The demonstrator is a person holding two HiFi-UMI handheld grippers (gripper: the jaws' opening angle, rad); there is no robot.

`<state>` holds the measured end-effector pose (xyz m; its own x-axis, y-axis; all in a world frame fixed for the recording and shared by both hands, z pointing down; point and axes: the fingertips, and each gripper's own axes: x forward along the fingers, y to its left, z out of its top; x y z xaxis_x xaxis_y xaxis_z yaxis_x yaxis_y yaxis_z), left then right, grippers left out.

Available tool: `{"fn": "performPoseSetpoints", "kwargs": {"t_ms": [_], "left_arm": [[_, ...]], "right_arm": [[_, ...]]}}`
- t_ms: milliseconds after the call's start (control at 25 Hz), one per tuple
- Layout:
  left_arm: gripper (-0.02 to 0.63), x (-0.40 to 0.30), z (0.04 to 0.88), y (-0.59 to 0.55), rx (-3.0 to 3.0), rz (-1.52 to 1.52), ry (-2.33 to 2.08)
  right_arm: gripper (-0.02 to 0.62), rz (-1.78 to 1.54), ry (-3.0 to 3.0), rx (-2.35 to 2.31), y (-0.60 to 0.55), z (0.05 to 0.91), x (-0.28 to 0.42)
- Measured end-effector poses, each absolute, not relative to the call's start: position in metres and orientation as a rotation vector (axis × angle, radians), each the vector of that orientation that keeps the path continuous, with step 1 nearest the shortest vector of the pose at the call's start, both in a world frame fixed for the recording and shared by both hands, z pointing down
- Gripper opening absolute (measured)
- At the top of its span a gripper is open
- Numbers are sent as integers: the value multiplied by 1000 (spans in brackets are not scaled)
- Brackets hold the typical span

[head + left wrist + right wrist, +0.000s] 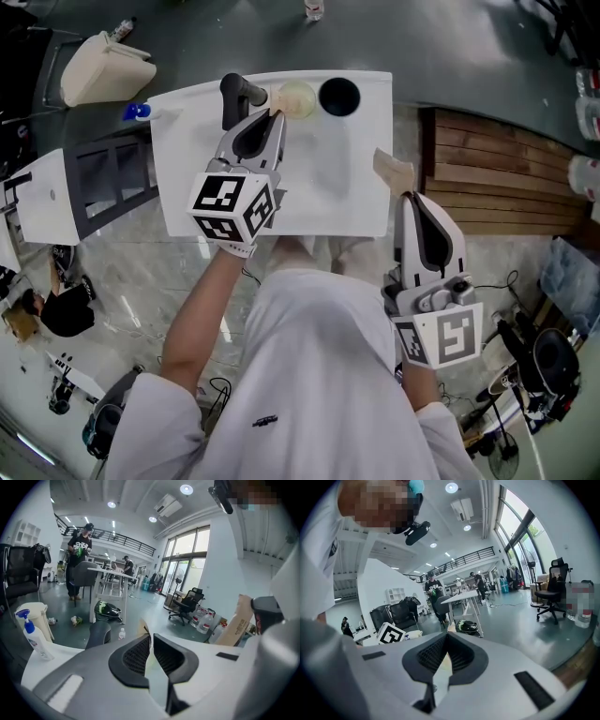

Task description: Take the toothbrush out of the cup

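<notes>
Right gripper (412, 200) back, left gripper (275, 115) forward

Two round cups stand side by side at the far edge of your table (356, 187). The black cup (338, 96) is upright with its mouth open, and the pale cup (296, 98) sits just left of it. You can't make out the toothbrush.

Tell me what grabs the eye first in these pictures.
Two grippers with square-marker cubes dominate the head view. The left gripper hovers over the white table, and the right gripper hangs just off its right edge, both with jaws together. At the table's far edge, a black cup stands beside a pale round container.
</notes>
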<state>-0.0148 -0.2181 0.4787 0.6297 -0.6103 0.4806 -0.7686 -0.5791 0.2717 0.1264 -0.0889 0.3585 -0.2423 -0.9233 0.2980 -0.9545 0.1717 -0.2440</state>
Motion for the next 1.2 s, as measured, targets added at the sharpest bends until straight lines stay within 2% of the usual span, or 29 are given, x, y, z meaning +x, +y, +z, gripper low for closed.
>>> {"fn": "performPoseSetpoints", "kwargs": {"t_ms": [80, 280, 680, 1200], "left_arm": [[10, -17, 476, -216, 2402, 474, -1102], [92, -29, 465, -213, 2416, 484, -1167], [91, -53, 409, -194, 2463, 411, -1237], [23, -77, 296, -129, 2590, 254, -1328]], "right_arm": [[6, 585, -2347, 1878, -86, 357, 125], [5, 570, -2367, 1874, -83, 353, 120], [6, 502, -2425, 1862, -79, 328, 109], [6, 363, -2471, 1857, -72, 293, 104]]}}
